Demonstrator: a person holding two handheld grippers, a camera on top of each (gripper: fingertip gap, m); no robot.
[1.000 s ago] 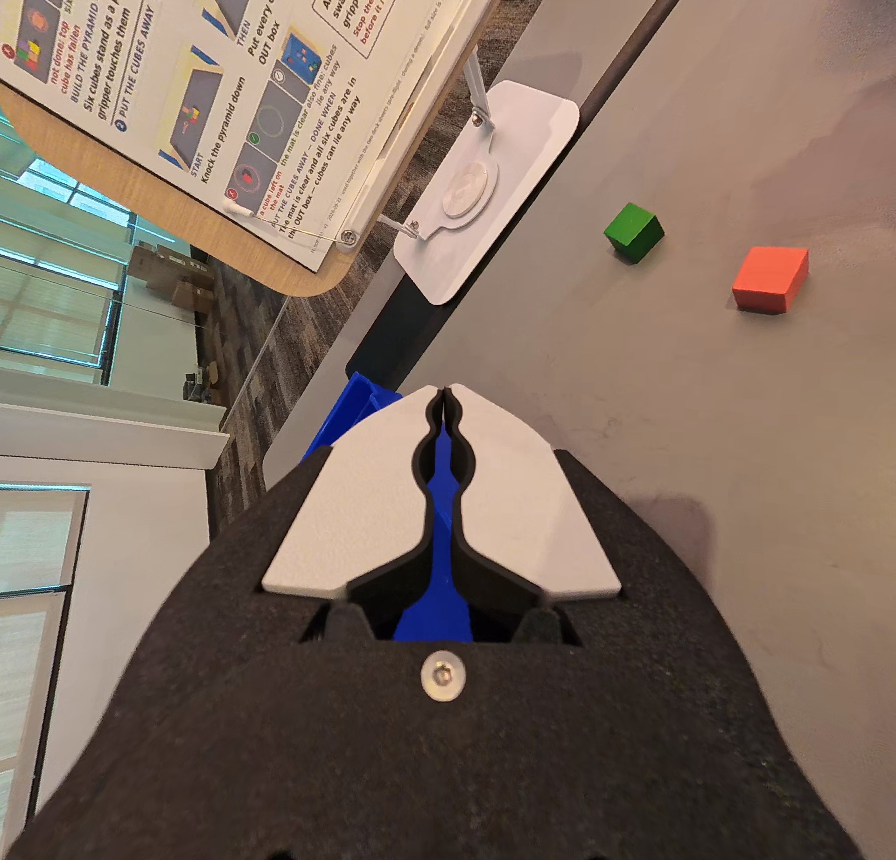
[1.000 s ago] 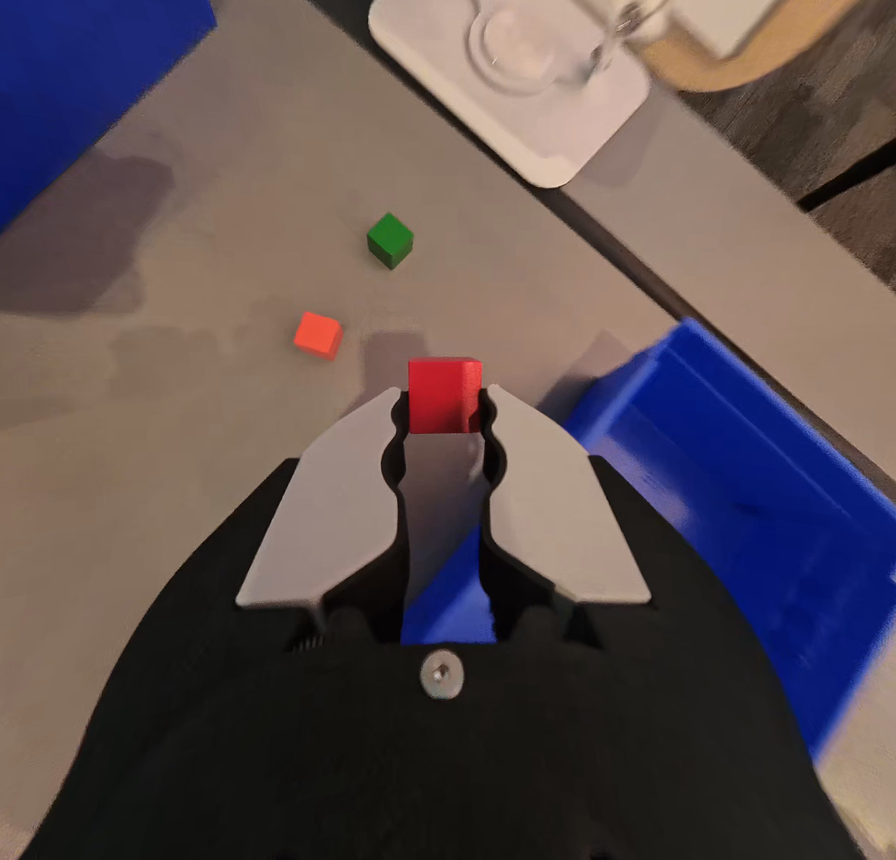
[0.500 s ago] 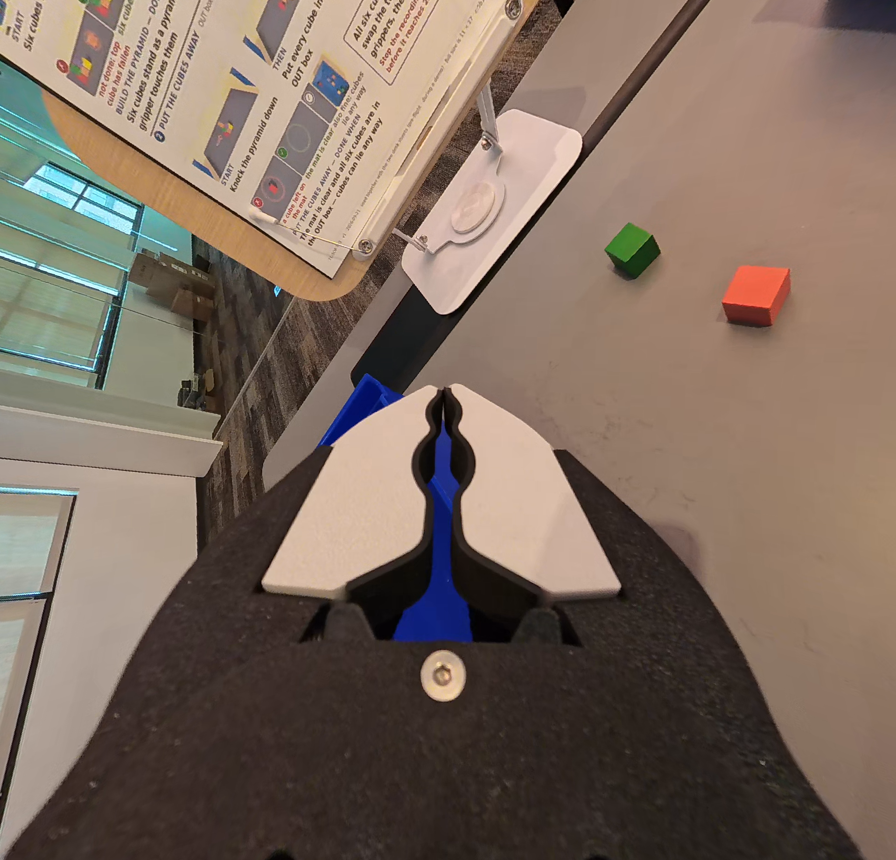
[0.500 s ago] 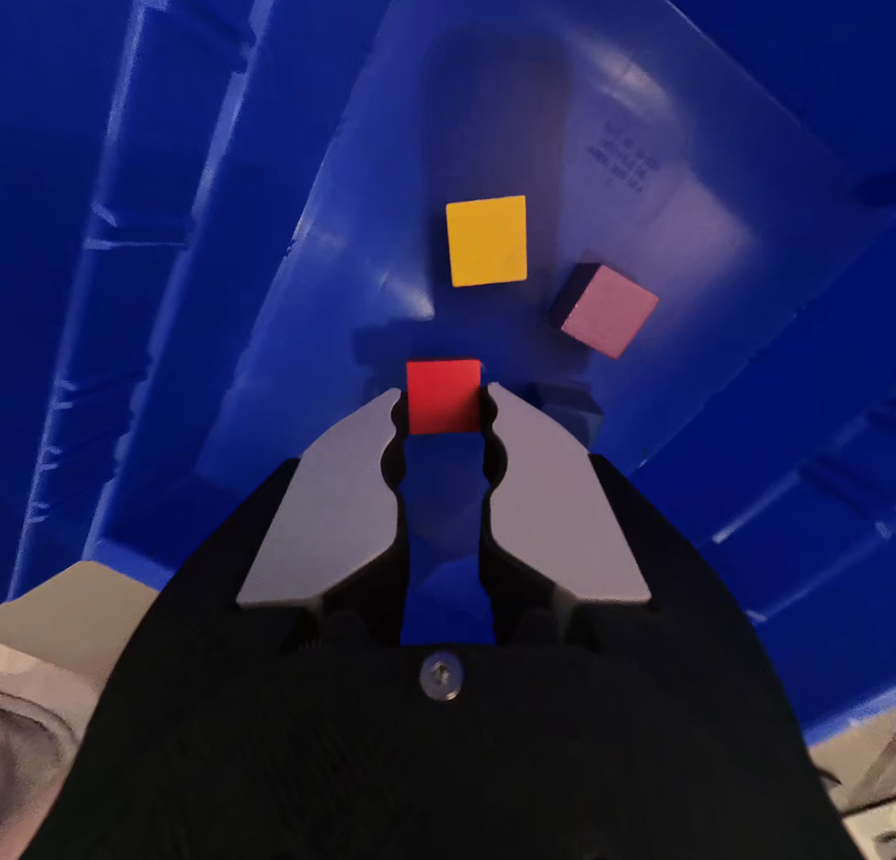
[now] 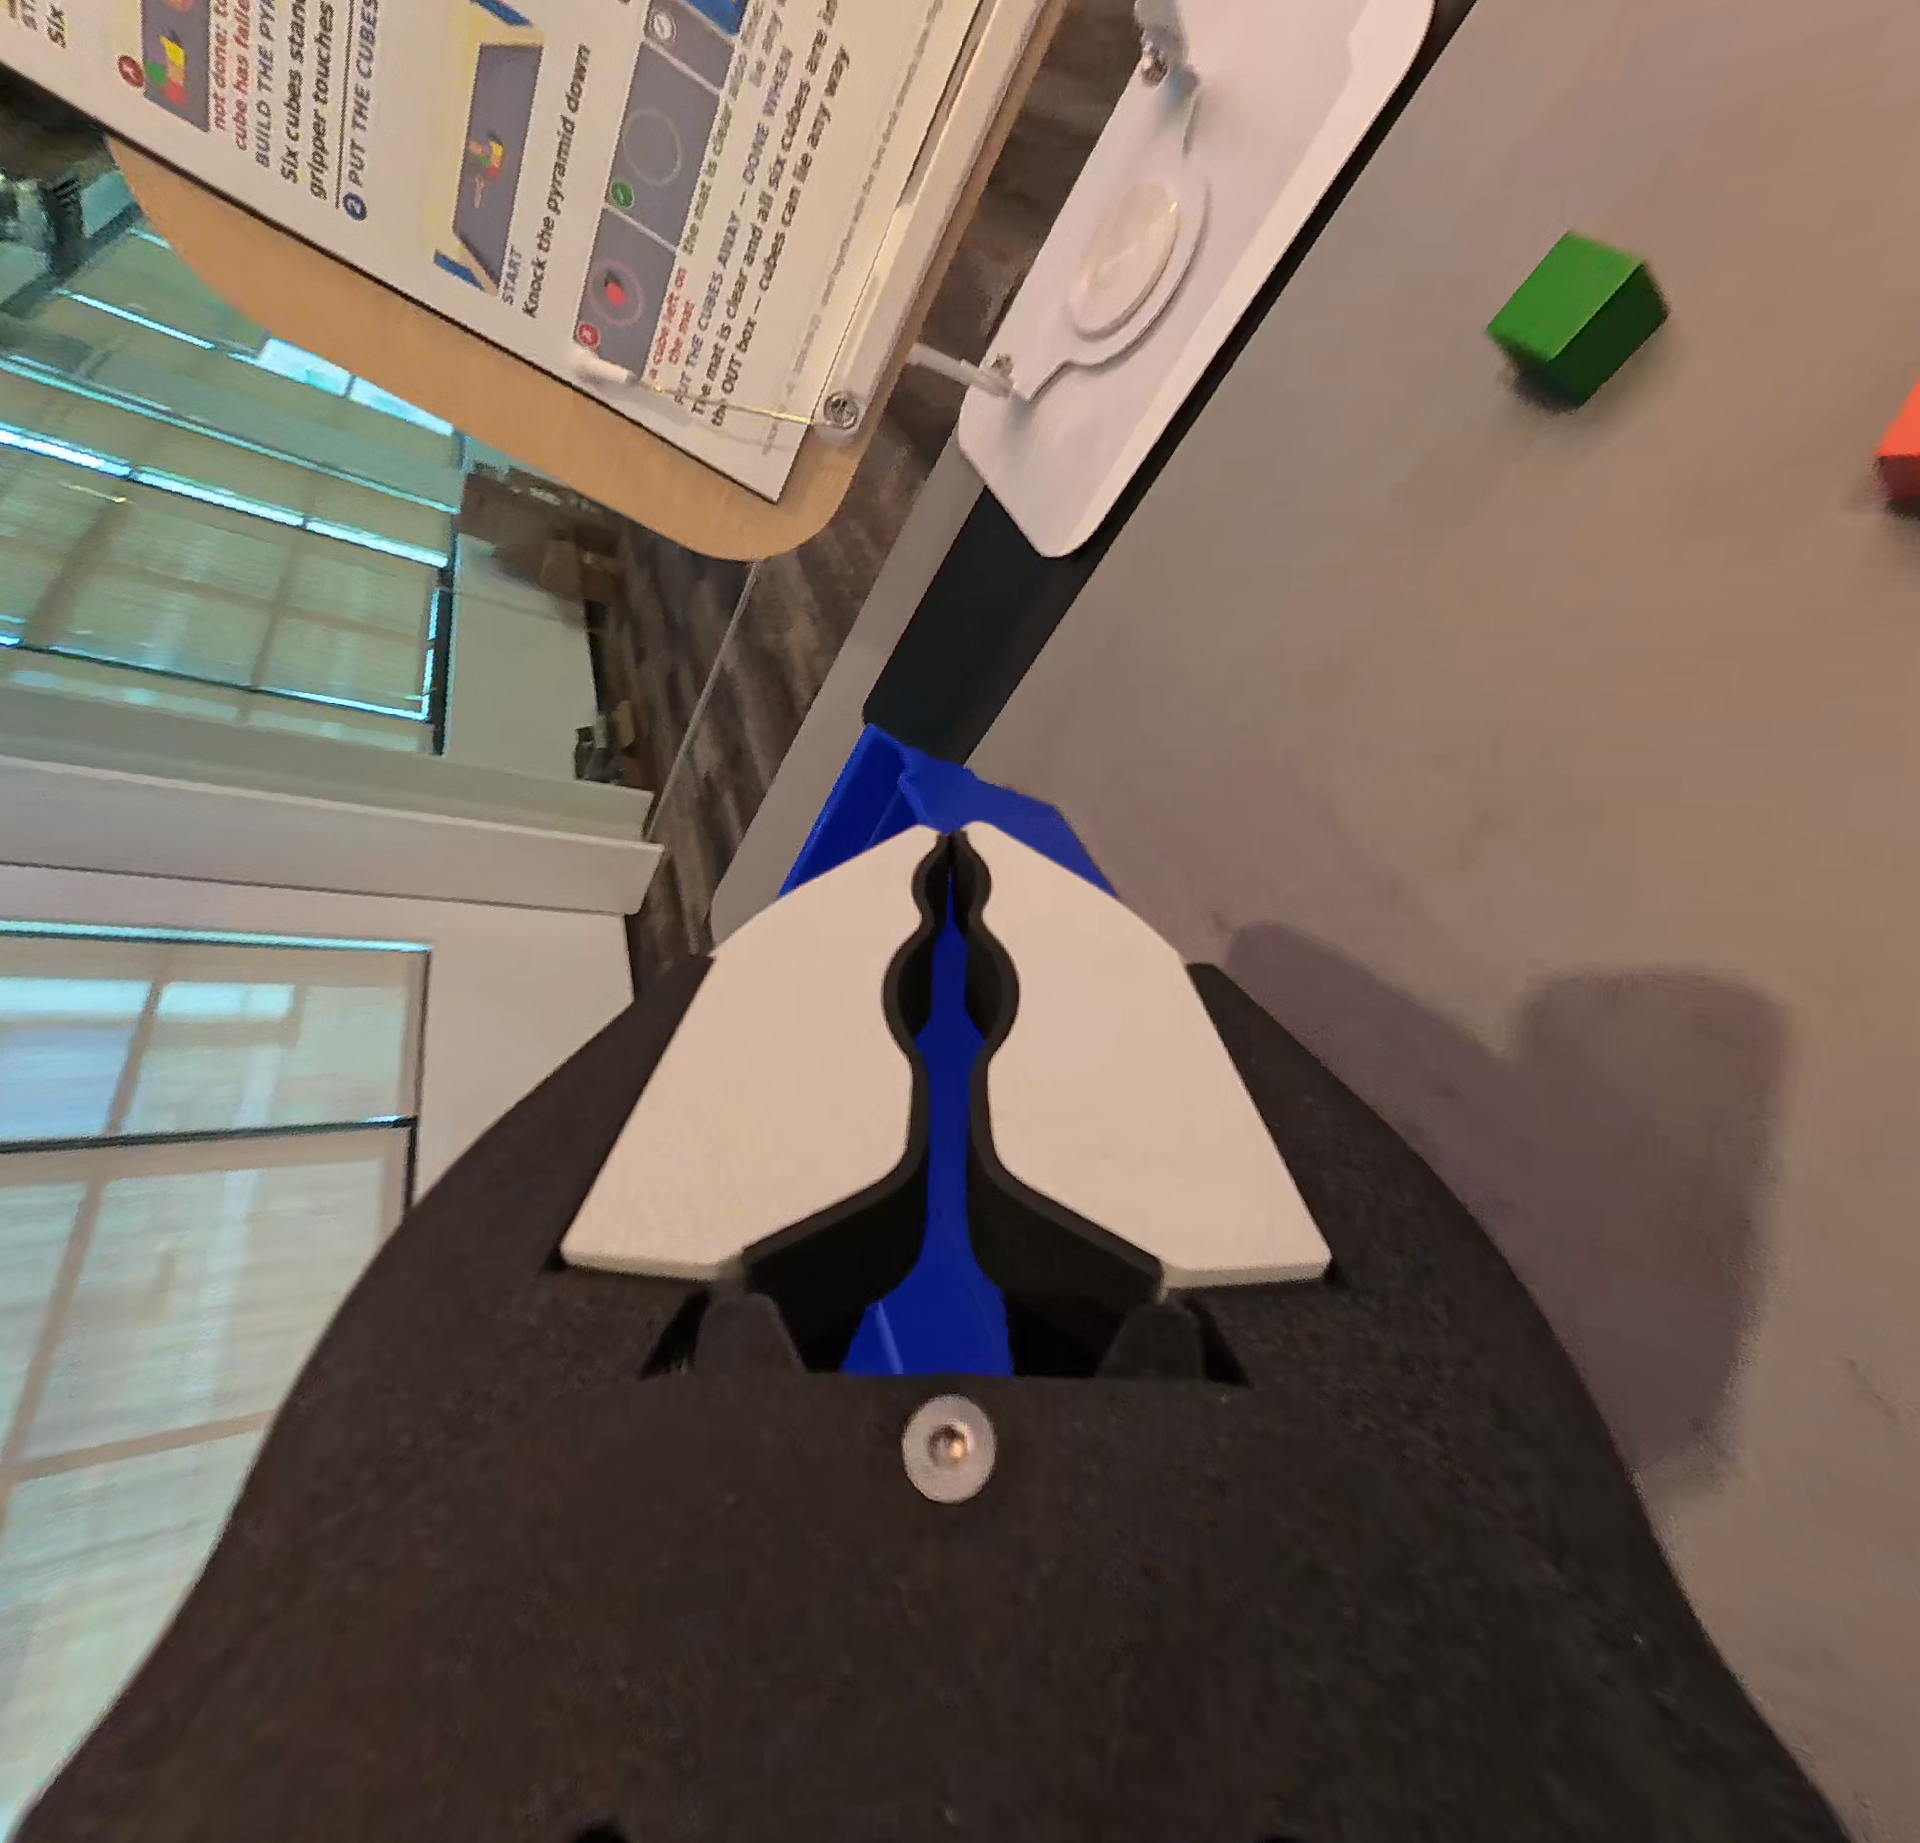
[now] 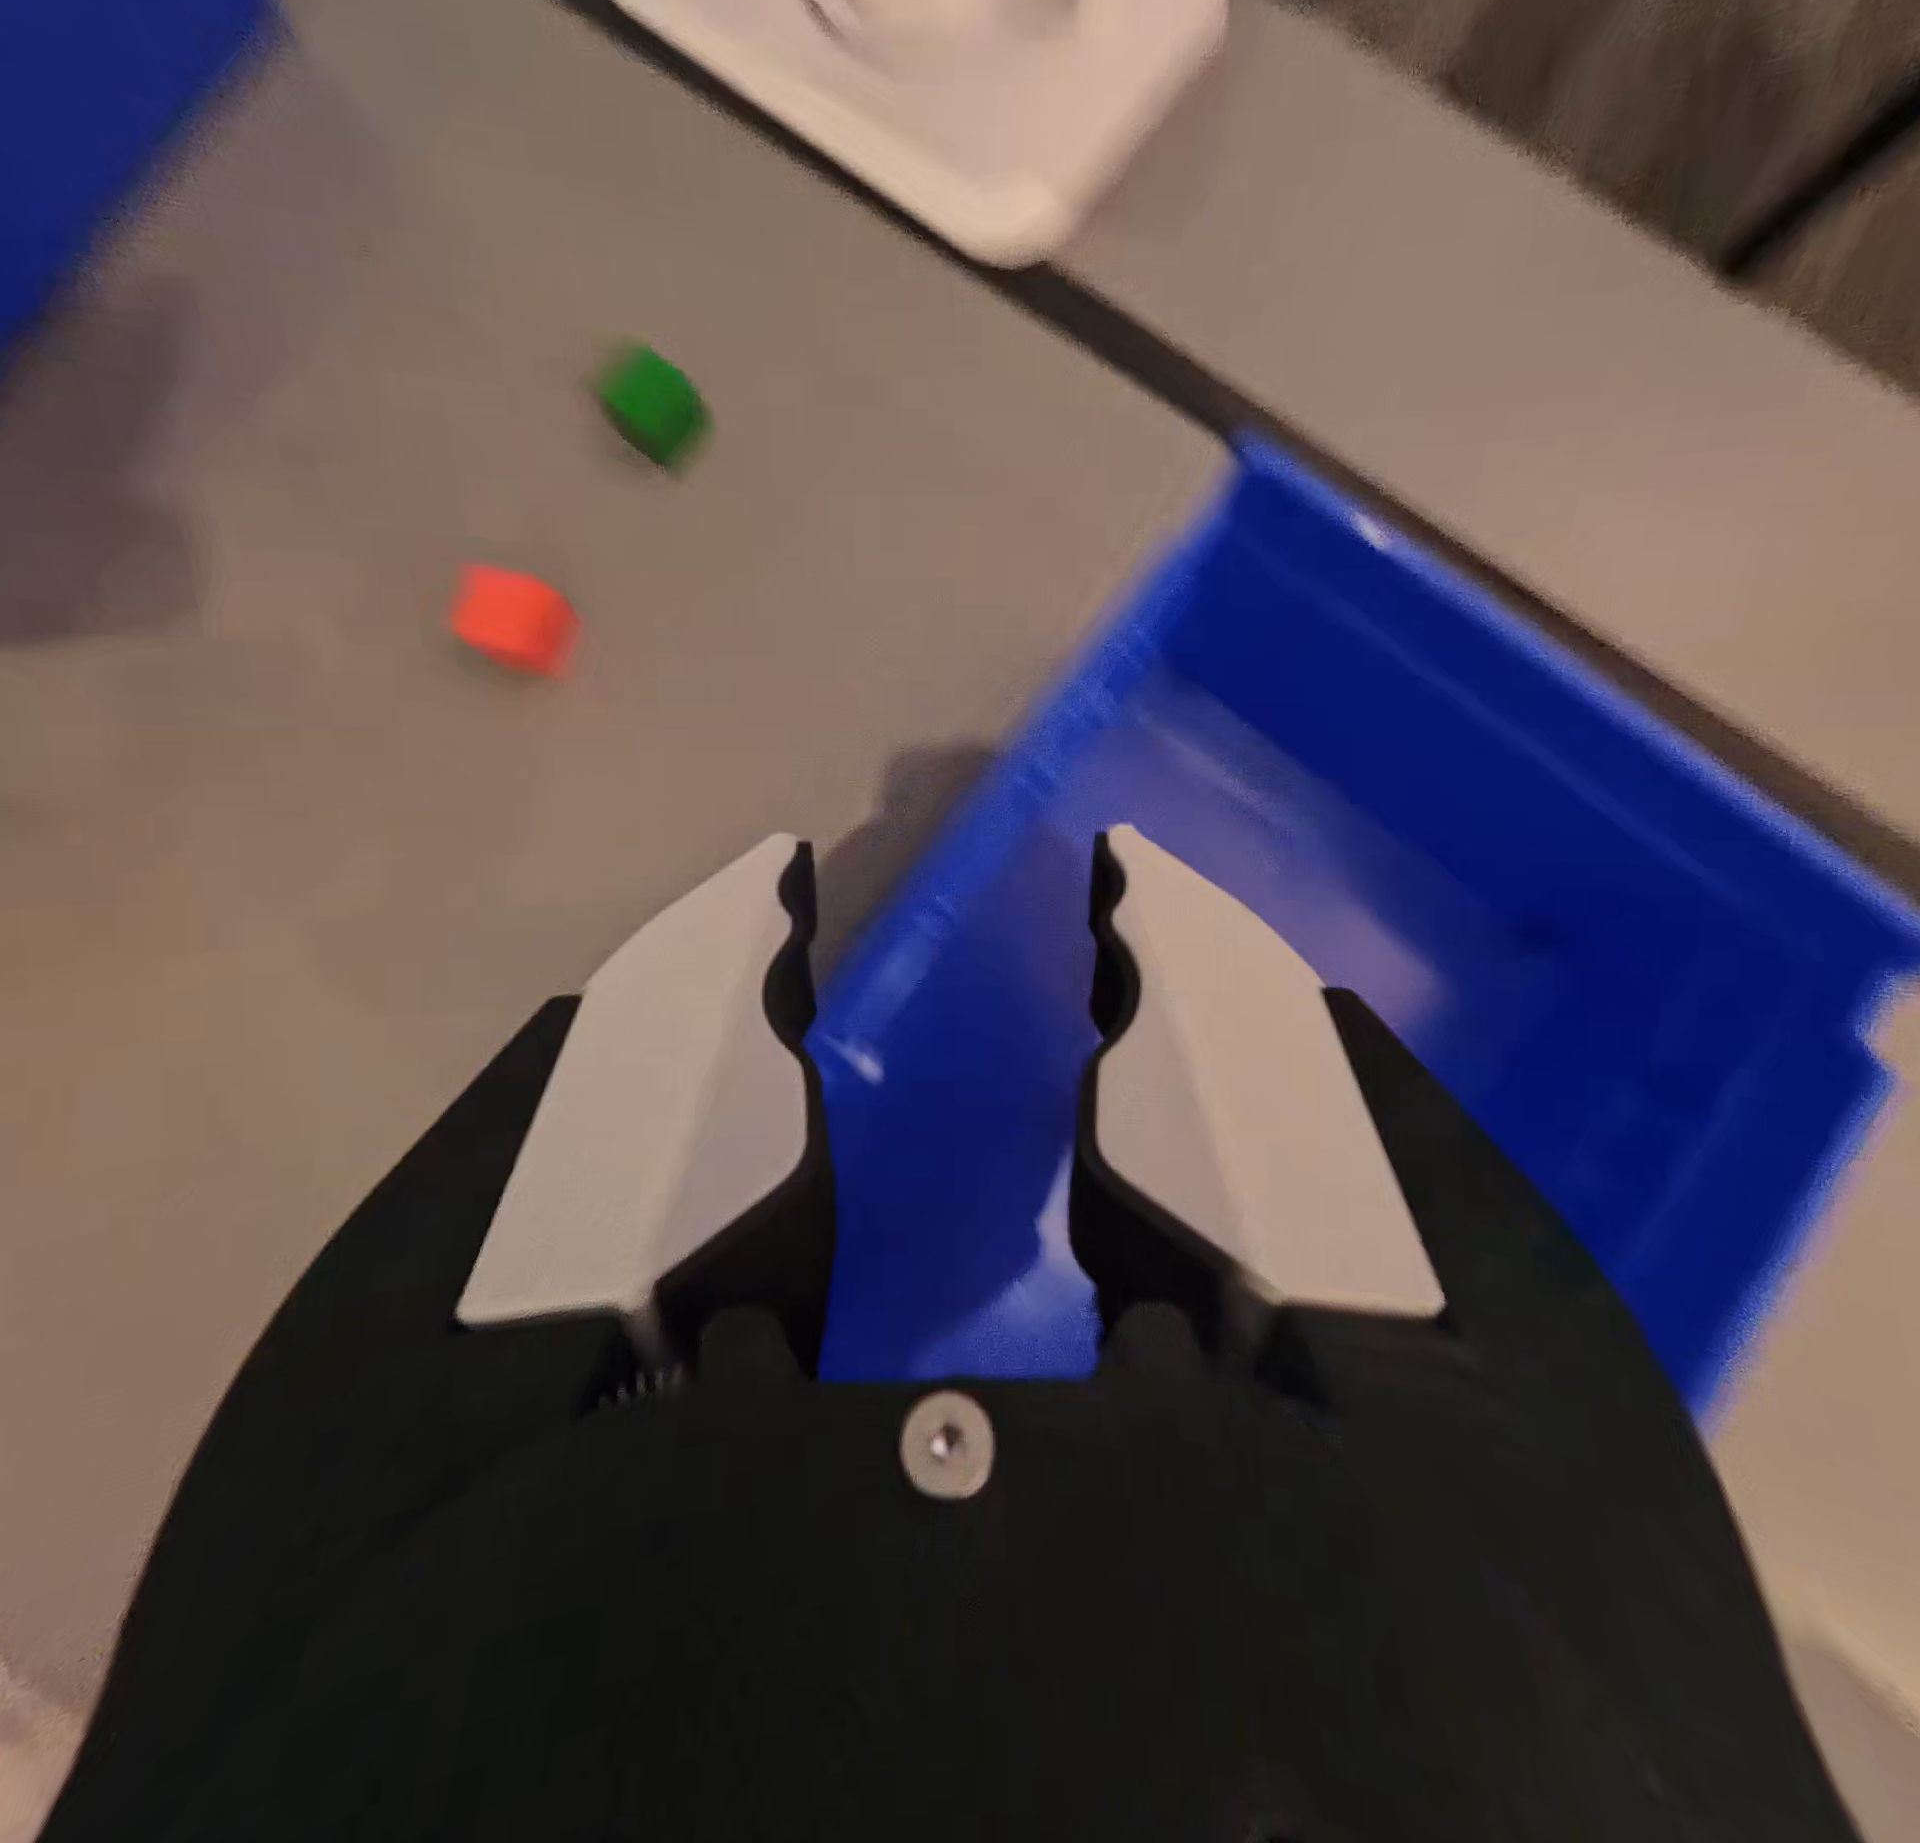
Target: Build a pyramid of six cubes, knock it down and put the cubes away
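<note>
My right gripper [image 6: 951, 843] is open and empty, held above the near left corner of a blue box [image 6: 1455, 754]. A green cube [image 6: 655, 406] and an orange cube [image 6: 514, 614] lie on the grey mat [image 6: 312, 858], to the upper left of the right gripper. The right wrist view is blurred. My left gripper [image 5: 951, 837] is shut and empty, held over a blue box [image 5: 977, 806] at the mat's edge. The green cube [image 5: 1579, 318] and the orange cube's edge [image 5: 1901, 453] show at the right of the left wrist view. The right box's inside is mostly hidden.
A white stand base [image 6: 935, 58] sits at the mat's far edge and carries a wooden board with an instruction sheet [image 5: 520, 131]. Another blue box [image 6: 94, 120] is at the far left in the right wrist view. Windows and carpet lie beyond the table. One gripper's finger ends stand about 35 cm off the other's. The green cube [image 5: 1579, 318] is about 20 cm from my left fingertips. It is also in sight in the right wrist view [image 6: 635, 412].
My right gripper carried the red cube over into the blue box, opened and let it go, then pulled back up and out. My left gripper stayed shut and shifted a little.
</note>
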